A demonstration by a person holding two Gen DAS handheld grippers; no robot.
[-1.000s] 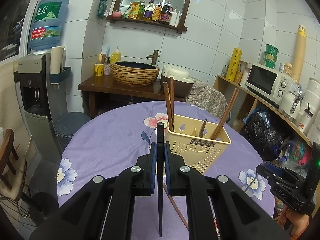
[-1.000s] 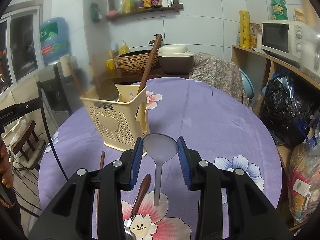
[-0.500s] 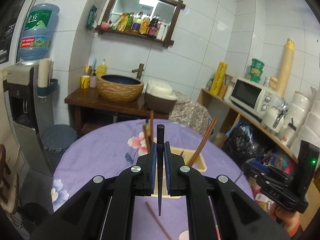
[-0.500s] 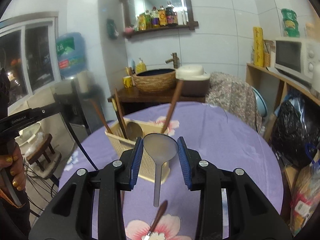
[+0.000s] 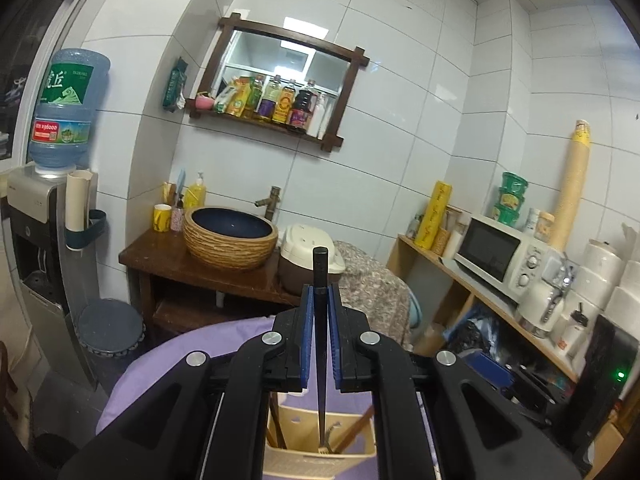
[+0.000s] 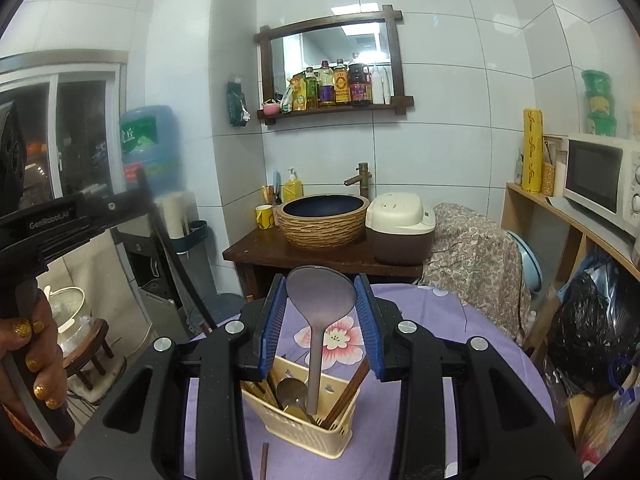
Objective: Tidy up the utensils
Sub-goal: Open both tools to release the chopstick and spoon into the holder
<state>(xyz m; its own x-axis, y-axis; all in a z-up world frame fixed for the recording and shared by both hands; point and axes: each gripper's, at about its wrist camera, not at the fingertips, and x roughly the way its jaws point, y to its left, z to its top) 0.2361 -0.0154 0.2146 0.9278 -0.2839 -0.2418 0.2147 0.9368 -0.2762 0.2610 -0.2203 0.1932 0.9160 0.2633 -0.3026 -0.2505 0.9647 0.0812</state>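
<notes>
My left gripper point(image 5: 320, 304) is shut on a black chopstick point(image 5: 321, 344) that hangs point down over the cream utensil basket point(image 5: 320, 460). The basket holds brown chopsticks and a fork. My right gripper point(image 6: 320, 300) is shut on a grey plastic ladle point(image 6: 318, 300), bowl up, with its handle reaching down into the same basket point(image 6: 300, 428). A metal spoon point(image 6: 290, 394) and brown chopsticks point(image 6: 346, 394) stand in the basket. The left gripper's body shows at the left of the right wrist view.
The basket stands on a round table with a purple flowered cloth point(image 6: 440, 320). One brown chopstick point(image 6: 264, 460) lies on the cloth in front of the basket. Behind are a wooden washstand with a woven basin point(image 6: 324, 220), a rice cooker point(image 6: 400, 228) and shelves with a microwave point(image 5: 496, 252).
Both grippers have risen and tilted up, so the basket has dropped low in both views. The chopstick and the ladle handle now hang over or into the basket.
</notes>
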